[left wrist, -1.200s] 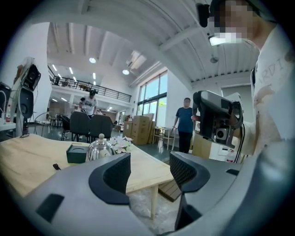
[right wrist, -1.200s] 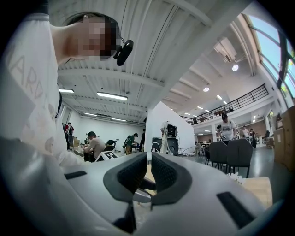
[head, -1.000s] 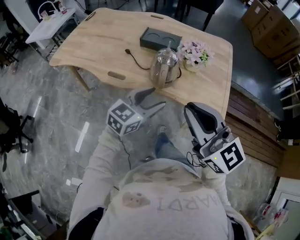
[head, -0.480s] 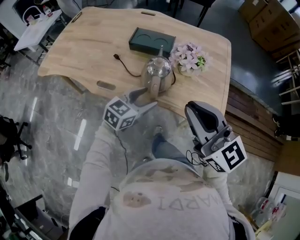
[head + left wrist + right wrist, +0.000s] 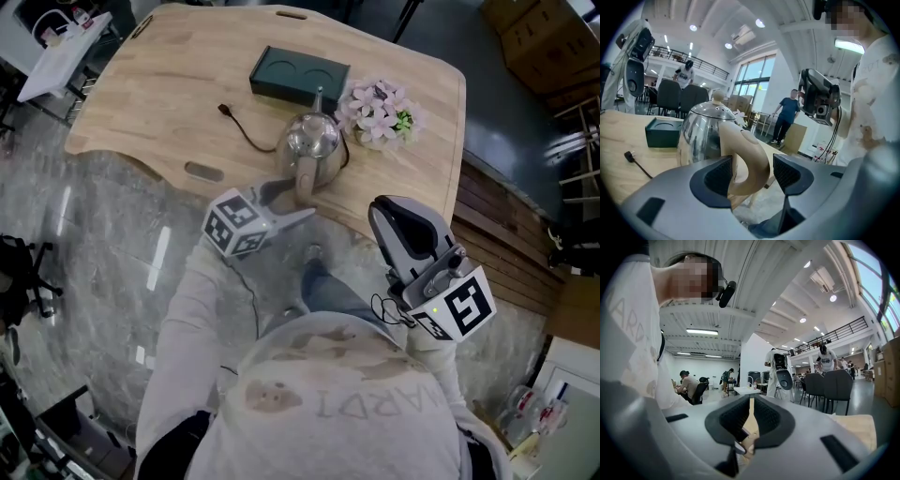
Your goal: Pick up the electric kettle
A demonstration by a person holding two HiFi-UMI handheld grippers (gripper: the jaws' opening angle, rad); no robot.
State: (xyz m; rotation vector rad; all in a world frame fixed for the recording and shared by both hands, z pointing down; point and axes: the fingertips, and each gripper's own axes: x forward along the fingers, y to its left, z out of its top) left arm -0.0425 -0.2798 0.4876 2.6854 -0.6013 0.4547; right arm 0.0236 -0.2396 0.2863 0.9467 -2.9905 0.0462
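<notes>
At surface (image 5: 169,94) edge: electric kettle (image 5: 315,142), steel, rigid, slick, probably weighty; grasp tan handle (image 5: 751,159). Left hand-held gripper (image 5: 292,204) gaping toward handle; right hand-held gripper (image 5: 398,214) nearly closed, empty.

Light wooden table (image 5: 178,103) lies under and ahead of the left gripper (image 5: 302,199) fingers, on grey marbled floor (image 5: 94,244). Farther beyond them: dark chairs (image 5: 677,96), tall windows (image 5: 752,77), ceiling spotlights (image 5: 729,45), mezzanine railing (image 5: 701,65).

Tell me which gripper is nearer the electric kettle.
Left. The left gripper, jaws open, is at the handle of the electric kettle; the right gripper hangs back, off the table.
</notes>
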